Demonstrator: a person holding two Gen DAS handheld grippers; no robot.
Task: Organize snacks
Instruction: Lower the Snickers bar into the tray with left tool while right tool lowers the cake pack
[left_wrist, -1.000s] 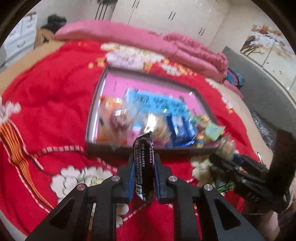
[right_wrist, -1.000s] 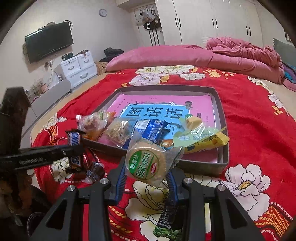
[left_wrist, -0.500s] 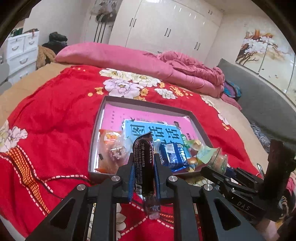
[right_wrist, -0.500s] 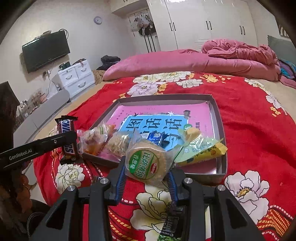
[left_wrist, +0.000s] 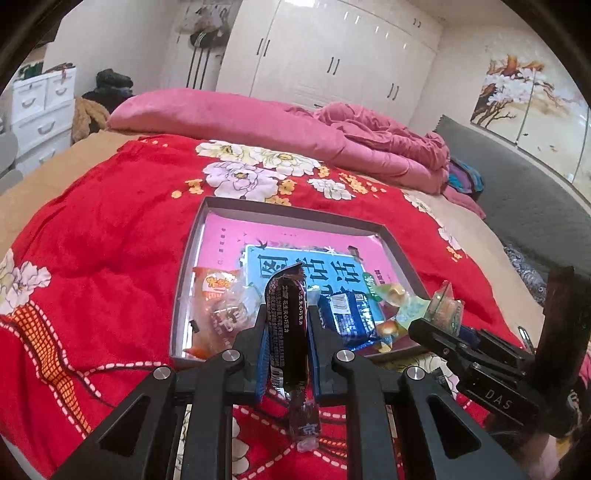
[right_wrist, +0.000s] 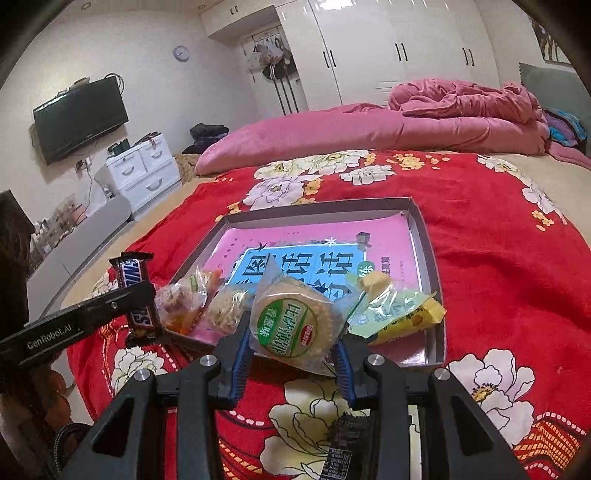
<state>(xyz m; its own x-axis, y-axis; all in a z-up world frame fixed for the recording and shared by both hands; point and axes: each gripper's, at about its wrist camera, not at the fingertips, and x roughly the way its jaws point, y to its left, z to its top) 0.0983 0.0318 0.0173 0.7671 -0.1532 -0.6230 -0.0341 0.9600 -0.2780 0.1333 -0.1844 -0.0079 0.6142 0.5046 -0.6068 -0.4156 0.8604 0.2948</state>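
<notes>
My left gripper (left_wrist: 286, 325) is shut on a dark chocolate bar (left_wrist: 288, 314), which stands upright between the pads just short of the tray's near edge. In the right wrist view the same bar (right_wrist: 133, 273) sits in the left gripper (right_wrist: 146, 295), beside the tray's near left corner. My right gripper (right_wrist: 291, 350) is shut on a round biscuit packet (right_wrist: 291, 325) with a green label, held over the near rim. The grey tray (left_wrist: 295, 212) rests on the red flowered blanket. It holds an orange packet (left_wrist: 218, 288), a blue packet (left_wrist: 347, 314) and a green-yellow packet (right_wrist: 402, 314).
A pink and blue printed sheet (right_wrist: 314, 240) lines the tray. A dark green packet (right_wrist: 343, 454) lies on the blanket under my right gripper. A pink duvet (left_wrist: 258, 122) is piled at the far end of the bed. White drawers (right_wrist: 142, 173) and a wall television (right_wrist: 81, 118) stand to the left.
My left gripper has risen with the chocolate bar and tilted up, so more of the room shows. The right gripper keeps the biscuit packet in almost the same place.
</notes>
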